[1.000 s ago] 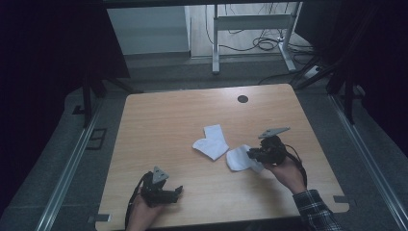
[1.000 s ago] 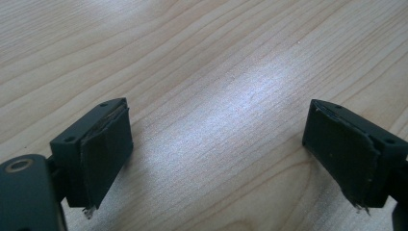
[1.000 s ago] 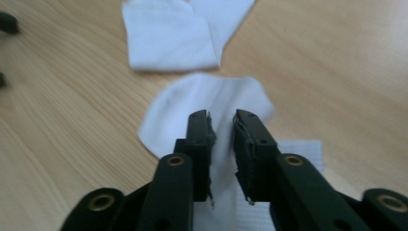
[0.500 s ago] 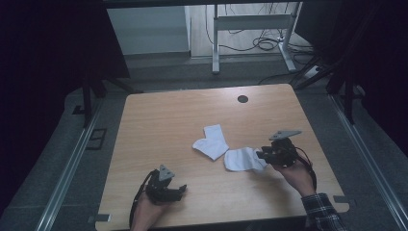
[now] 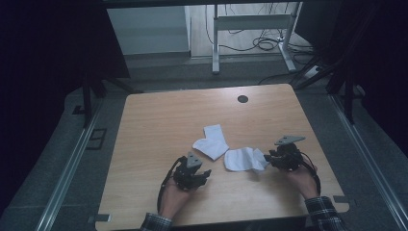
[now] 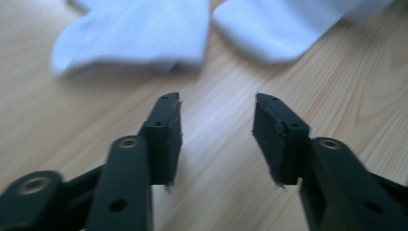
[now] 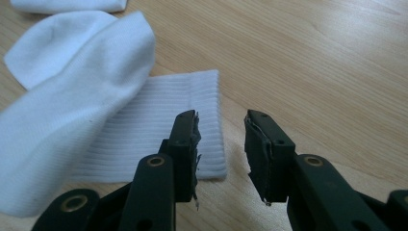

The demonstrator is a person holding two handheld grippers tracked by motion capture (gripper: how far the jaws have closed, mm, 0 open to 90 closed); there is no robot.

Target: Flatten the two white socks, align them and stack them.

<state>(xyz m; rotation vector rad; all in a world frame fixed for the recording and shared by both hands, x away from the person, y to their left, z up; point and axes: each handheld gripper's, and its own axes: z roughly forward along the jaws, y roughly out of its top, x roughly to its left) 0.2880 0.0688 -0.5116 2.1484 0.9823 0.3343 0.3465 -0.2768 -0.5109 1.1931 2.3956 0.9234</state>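
High view: two white socks lie mid-table, touching or nearly so. The right sock [image 5: 244, 159] stretches roughly across the table, its right end at the right gripper [image 5: 270, 159]. The left sock [image 5: 212, 143] sits just up-left of it. The left gripper [image 5: 206, 174] hangs below that sock, short of it and apart.

Left gripper view: jaws wide apart, nothing between them, bare table [image 6: 96, 120] under them. Both socks lie ahead, blurred, clear of the tips.

Right gripper view: jaws part-open and empty. The right sock's ribbed cuff [image 7: 183, 120] lies at the tips, its edge beside the left jaw; the foot folds back over it, away to the left. My call: the right gripper is nearer to a grab, straight onto that cuff edge.
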